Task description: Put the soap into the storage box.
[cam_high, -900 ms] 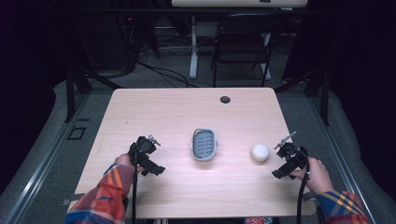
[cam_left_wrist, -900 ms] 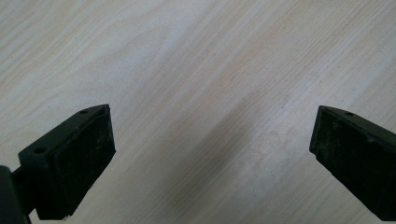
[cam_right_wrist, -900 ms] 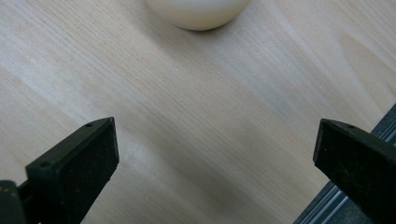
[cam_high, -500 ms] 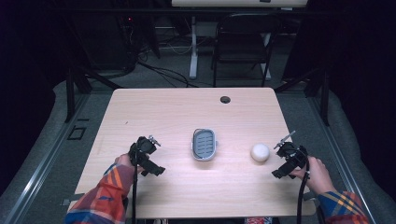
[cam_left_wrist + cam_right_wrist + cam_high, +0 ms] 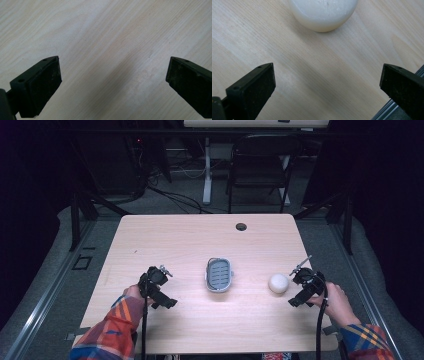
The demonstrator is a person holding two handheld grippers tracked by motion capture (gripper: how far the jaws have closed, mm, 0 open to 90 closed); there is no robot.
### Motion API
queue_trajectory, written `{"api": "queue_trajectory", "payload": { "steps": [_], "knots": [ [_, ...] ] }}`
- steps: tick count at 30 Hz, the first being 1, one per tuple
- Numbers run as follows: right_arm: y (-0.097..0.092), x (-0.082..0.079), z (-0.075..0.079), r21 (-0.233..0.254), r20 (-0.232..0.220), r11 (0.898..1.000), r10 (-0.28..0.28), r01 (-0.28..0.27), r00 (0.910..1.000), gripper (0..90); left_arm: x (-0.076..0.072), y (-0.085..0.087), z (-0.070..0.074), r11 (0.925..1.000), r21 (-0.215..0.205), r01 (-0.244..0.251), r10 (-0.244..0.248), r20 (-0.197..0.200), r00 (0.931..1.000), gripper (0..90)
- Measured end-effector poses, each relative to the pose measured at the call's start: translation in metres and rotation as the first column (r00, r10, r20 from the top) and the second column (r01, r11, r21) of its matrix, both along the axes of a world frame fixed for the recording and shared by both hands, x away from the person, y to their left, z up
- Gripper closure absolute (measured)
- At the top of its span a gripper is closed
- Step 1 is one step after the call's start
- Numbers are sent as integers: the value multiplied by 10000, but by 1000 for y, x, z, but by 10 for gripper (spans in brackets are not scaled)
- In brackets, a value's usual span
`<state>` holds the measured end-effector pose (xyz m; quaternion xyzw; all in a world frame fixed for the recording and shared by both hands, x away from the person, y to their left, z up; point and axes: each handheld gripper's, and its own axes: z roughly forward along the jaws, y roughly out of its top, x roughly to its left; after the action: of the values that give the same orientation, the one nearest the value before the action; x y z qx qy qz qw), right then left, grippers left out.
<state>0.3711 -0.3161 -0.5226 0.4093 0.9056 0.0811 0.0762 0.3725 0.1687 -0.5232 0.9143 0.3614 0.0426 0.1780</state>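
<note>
A white ball [image 5: 278, 283] lies on the wooden table [image 5: 200, 240], right of a small grey oval basket [image 5: 219, 274] at the centre. My right gripper [image 5: 298, 287] is held low just right of the ball; in the right gripper view the ball [image 5: 323, 13] sits ahead of the wide-apart jaws, untouched. My left gripper [image 5: 162, 287] hovers over bare wood left of the basket, and the left gripper view has its jaws standing wide with nothing between them.
A round cable hole [image 5: 241, 226] sits near the table's far edge. A dark folding chair [image 5: 260, 167] and cables stand on the floor behind. The table's right edge [image 5: 387, 110] runs close under the right gripper. Plaid sleeves [image 5: 107, 332] come in from the bottom.
</note>
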Motion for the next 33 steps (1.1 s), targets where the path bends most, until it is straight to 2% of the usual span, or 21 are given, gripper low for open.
{"api": "queue_trajectory", "payload": {
  "steps": [2,4,5,6,8,10,11,13,18,21,22,23,24,25,26,28,29,30,33],
  "knots": [
    [0,2,2,-159,-100,9998,143,-144,9998,0,0,0,0,10000,-8,2,-2,9,10000,0],
    [2,2,0,179,31,9998,-67,67,10000,0,0,0,0,10000,-13,5,-5,3,10000,0],
    [2,3,3,-77,-108,9999,108,-108,9999,0,0,0,0,10000,-11,-1,1,8,10000,0],
    [2,3,3,-77,-108,9999,108,-108,9999,0,0,0,0,10000,-11,-1,1,8,10000,0],
    [6,4,2,221,29,9998,14,-15,10000,0,0,0,0,10000,-5,12,-12,6,10000,0],
    [6,6,4,48,-101,9998,207,-207,9997,0,0,0,0,10000,-8,7,-7,7,10000,0],
    [8,6,2,349,-15,9994,67,-67,10000,0,0,0,-1,10000,-11,8,-8,-3,10000,0],
    [10,10,5,122,-185,9993,346,-344,9992,0,1,-1,-1,10000,5,4,-4,-32,10000,0],
    [18,16,6,85,-199,9988,492,-491,9986,0,0,-1,-1,10000,-1,9,-9,-13,10000,0],
    [21,17,3,328,-9,9990,298,-297,9996,0,0,-1,-1,10000,2,24,-24,-4,10000,0],
    [22,22,7,-85,-203,9981,605,-607,9980,0,1,-1,-1,10000,24,44,-44,-13,10000,0],
    [22,22,7,-85,-203,9981,605,-607,9980,0,1,-1,-1,10000,24,44,-44,-13,10000,0],
    [24,24,6,123,-135,9988,483,-481,9987,0,0,-1,-1,10000,8,27,-27,-22,10000,0],
    [24,24,6,123,-135,9988,483,-481,9987,0,0,-1,-1,10000,8,27,-27,-22,10000,0],
    [25,28,7,-78,-253,9983,577,-579,9980,0,0,-1,-1,10000,-2,36,-36,-8,10000,0],
    [26,29,6,98,-166,9990,427,-425,9990,0,0,-1,0,10000,6,67,-67,13,10000,0],
    [27,33,9,-312,-462,9964,769,-784,9960,0,0,-1,0,10000,19,69,-69,12,10000,0],
    [29,34,6,-105,-317,9978,658,-661,9973,0,0,-1,0,10000,2,66,-66,14,10000,0],
    [32,36,4,-32,-297,9984,563,-565,9980,0,0,-1,0,10000,26,60,-60,-2,10000,0]
  ]
}}
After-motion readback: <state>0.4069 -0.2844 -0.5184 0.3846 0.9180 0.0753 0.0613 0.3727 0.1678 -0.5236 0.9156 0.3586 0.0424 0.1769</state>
